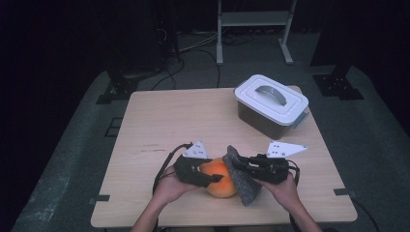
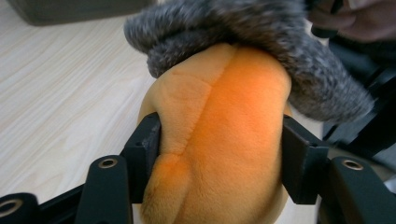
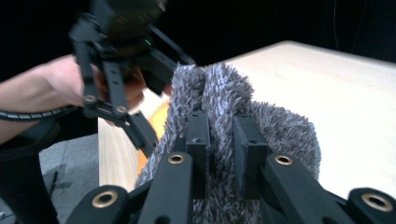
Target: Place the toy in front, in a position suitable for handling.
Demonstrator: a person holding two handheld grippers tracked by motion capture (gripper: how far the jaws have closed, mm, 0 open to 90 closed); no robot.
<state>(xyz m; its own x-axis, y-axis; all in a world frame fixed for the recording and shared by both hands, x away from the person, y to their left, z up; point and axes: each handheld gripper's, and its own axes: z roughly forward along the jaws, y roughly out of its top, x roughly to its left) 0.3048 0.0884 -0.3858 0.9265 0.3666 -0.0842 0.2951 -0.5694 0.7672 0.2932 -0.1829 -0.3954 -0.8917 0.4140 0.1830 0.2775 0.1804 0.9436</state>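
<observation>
The left hand-held gripper (image 1: 209, 178) clamps an orange plush toy (image 1: 222, 178) across its middle; in the left gripper view both jaws dent the soft orange fabric (image 2: 224, 140) at the sides. The right hand-held gripper (image 1: 241, 166) is pinched tight on a fold of grey fuzzy cloth (image 1: 243, 181), its jaws almost together with the pile (image 3: 219, 93) squeezed between them.

The two hand-held grippers face each other at the near edge of the desk (image 1: 159, 116), the toy between them and touching the cloth, which drapes over the toy's right side and top like a cap (image 2: 261, 42). The toy lies just right of the left hand-held gripper, its seam running away from those jaws toward the cloth. The right hand is the nearer one to the cloth's free edge, so any pull to slide the cloth on or off would probably run sideways, along the line joining the two hands.

A lidded grey plastic box (image 1: 270, 104) stands well apart at the far right corner, out of the way. Nothing else lies between the hands.
</observation>
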